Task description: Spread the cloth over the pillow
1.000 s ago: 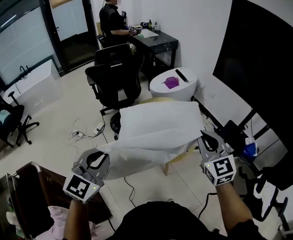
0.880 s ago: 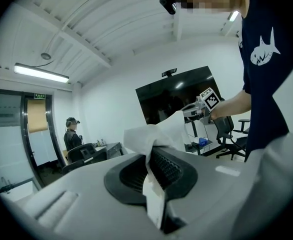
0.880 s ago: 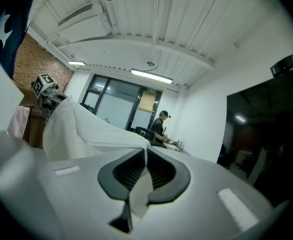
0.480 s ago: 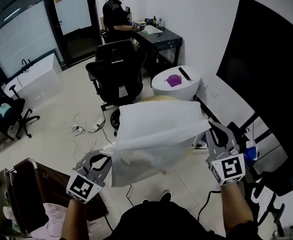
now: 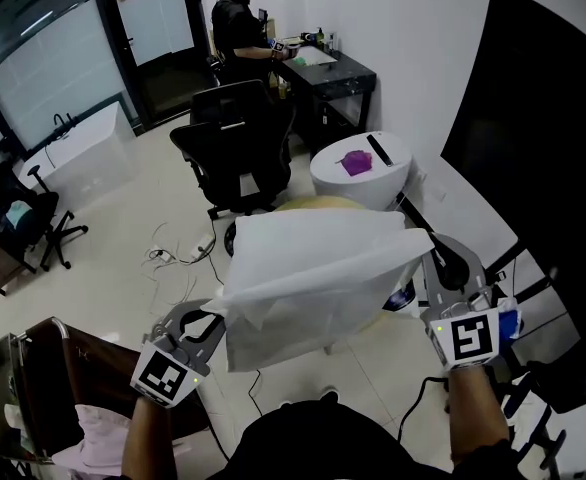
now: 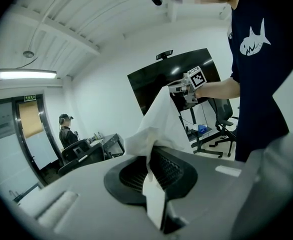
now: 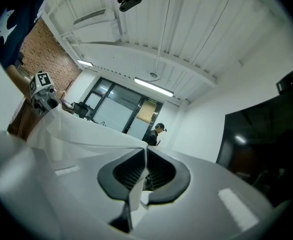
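Note:
A white cloth (image 5: pixel 318 273) hangs stretched in the air between my two grippers. My left gripper (image 5: pixel 211 318) is shut on its near left corner, and that corner (image 6: pixel 154 149) runs pinched between the jaws in the left gripper view. My right gripper (image 5: pixel 431 251) is shut on the right corner, with the cloth (image 7: pixel 76 131) spreading away to the left in the right gripper view. A cream pillow (image 5: pixel 318 204) shows just past the cloth's far edge; the cloth hides most of it.
A round white table (image 5: pixel 361 173) with a purple item stands behind the pillow. A black office chair (image 5: pixel 235 153) and a dark desk (image 5: pixel 335 73) with a person beside it are farther back. A large black panel (image 5: pixel 543 158) is at the right. Cables lie on the floor.
Both grippers have carried the cloth forward. The right gripper has risen, lifting the right corner, and the sheet now hangs higher and steeper, covering more of the pillow from view.

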### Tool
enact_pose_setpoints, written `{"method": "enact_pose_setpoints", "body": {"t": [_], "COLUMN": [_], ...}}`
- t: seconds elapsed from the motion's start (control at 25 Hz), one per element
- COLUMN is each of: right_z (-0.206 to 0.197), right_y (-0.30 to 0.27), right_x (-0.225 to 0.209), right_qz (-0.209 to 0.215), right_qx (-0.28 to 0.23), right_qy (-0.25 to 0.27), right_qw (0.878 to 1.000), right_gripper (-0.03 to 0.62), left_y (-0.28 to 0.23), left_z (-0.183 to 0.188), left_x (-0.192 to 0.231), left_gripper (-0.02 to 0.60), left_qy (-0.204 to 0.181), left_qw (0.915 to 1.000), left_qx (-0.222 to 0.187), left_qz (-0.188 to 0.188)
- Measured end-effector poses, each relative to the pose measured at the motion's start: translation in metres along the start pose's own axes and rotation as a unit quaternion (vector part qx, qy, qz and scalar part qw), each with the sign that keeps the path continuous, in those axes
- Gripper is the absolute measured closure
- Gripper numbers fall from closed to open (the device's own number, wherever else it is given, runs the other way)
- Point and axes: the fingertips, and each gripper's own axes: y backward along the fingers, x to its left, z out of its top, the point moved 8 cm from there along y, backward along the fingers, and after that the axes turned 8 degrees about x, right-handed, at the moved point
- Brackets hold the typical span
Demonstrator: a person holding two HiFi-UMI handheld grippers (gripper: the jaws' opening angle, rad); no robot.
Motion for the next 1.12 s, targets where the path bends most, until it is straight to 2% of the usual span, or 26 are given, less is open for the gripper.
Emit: {"method": "enact_pose_setpoints", "body": {"t": [0.16,0.32,0.48,0.64,0.88,1.12], "right_z": [-0.005,-0.008,-0.015,-0.019,-0.018,-0.019], "right_y": [-0.007,-0.013,-0.019,-0.030,-0.050,-0.077], "right_x": [-0.020,-0.038,-0.061,-0.078,-0.093,-0.122], "right_qz": [0.007,0.007,0.003,0.005,-0.003,-0.027], "right_qx": [-0.012,-0.018,-0.025,-0.027,-0.011,0.010], "right_qy": [0.002,0.013,-0.007,-0.001,0.017,0.033], "right_qw": [1.000,1.000,1.000,1.000,1.000,0.999], "right_gripper": [0.582,0.582,0.582,0.582,0.582,0.582], "left_y": [-0.021,-0.038,-0.046,-0.049,-0.053,-0.052], "left_z": [0.001,0.013,0.006,0.003,0.009,0.013], "left_x": [-0.003,-0.003,0.002,0.014,0.050,0.112], "left_gripper": [0.581,0.581,0.581,0.581,0.581,0.581], "left_qy": [-0.008,-0.004,-0.014,-0.017,-0.040,-0.068], "left_qw": [0.9995,0.9993,0.9966,0.9949,0.9934,0.9889], "left_qx": [0.030,0.037,0.077,0.092,0.091,0.095], "left_qz": [0.002,0.003,0.024,0.038,0.058,0.091]}}
